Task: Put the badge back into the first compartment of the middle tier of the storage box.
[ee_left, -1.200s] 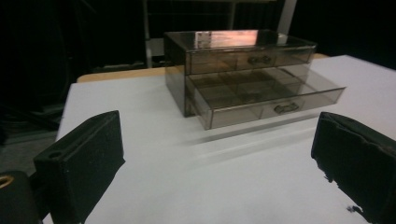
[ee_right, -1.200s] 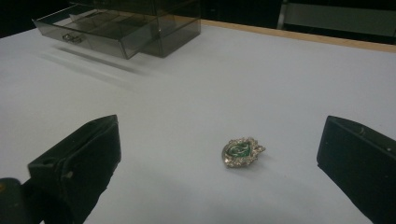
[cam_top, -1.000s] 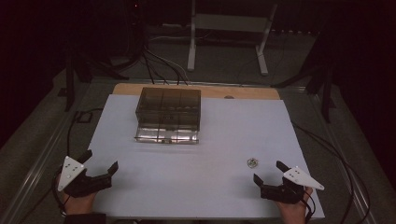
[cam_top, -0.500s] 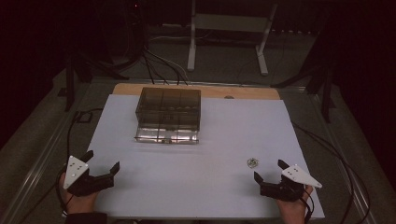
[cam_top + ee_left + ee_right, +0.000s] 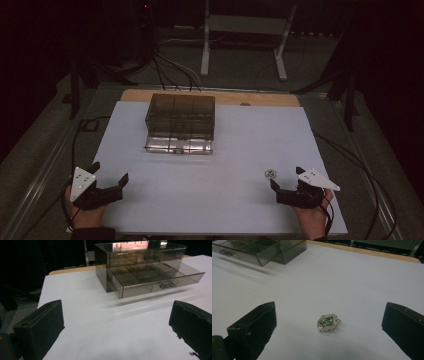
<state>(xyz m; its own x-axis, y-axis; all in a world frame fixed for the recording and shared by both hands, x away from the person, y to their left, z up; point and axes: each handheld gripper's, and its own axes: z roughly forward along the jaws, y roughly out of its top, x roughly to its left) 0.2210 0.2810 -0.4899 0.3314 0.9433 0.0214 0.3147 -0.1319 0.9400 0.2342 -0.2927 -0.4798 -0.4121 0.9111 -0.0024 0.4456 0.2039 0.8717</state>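
Both claws gape empty — the right claw just short of the green brooch, the left claw well apart.

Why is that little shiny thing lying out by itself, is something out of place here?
Only that. A small green-and-silver brooch lies loose on the white table, just ahead of the open right gripper, while the smoky drawer box has its bottom drawer pulled out. Nothing looks spilled or broken.

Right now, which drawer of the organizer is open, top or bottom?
The bottom drawer of the clear organizer: it juts out toward the person, its dividers exposed. The top drawer sits flush in the case.
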